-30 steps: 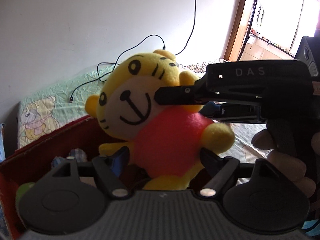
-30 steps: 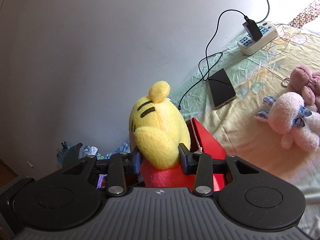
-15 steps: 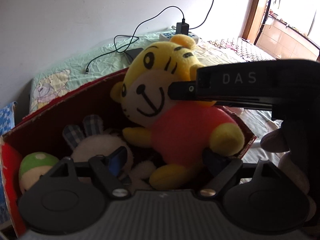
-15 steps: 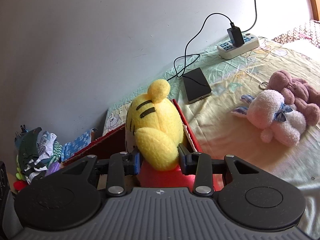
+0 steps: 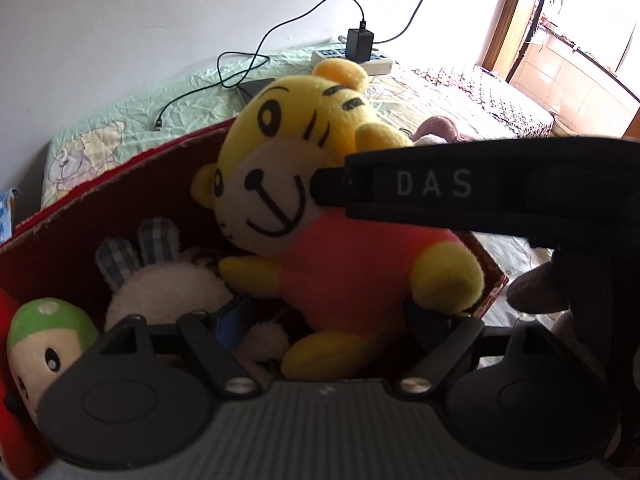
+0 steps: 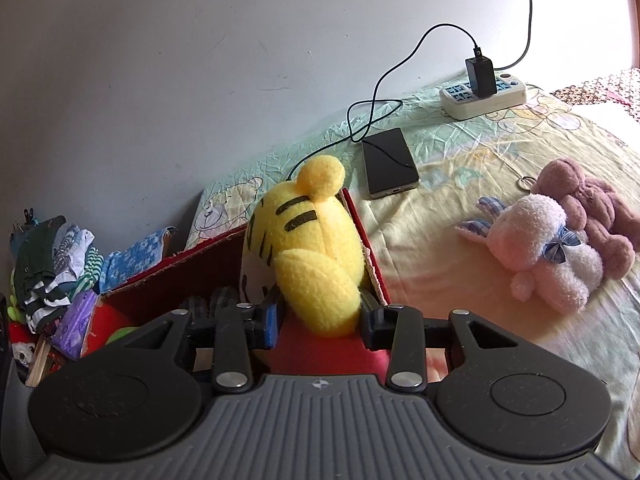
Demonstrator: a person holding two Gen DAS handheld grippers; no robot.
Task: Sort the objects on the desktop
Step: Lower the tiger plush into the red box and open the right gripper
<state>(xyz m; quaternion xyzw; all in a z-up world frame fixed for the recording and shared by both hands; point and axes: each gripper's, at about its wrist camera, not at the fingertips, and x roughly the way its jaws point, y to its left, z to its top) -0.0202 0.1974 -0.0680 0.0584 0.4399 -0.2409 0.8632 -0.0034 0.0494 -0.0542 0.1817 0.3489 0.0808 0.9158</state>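
The right tool [image 6: 320, 312] clamps the tiger plush [image 5: 320, 216] over the red box [image 5: 100, 208]; the left tool [image 5: 324, 324] seems open, empty.

A plain white painted wall [image 6: 168, 80] rises behind a bed covered with a crumpled pale green and yellow cartoon-print sheet [image 6: 460, 216]. At the far right, a brown wooden door frame [image 5: 506, 24] opens onto a brightly daylit tiled area [image 5: 560, 76].

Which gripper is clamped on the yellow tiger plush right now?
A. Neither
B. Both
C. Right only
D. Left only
C: the right gripper has its fingers pressed against the yellow tiger plush above the red box, while the left gripper is spread wide, gripping nothing.
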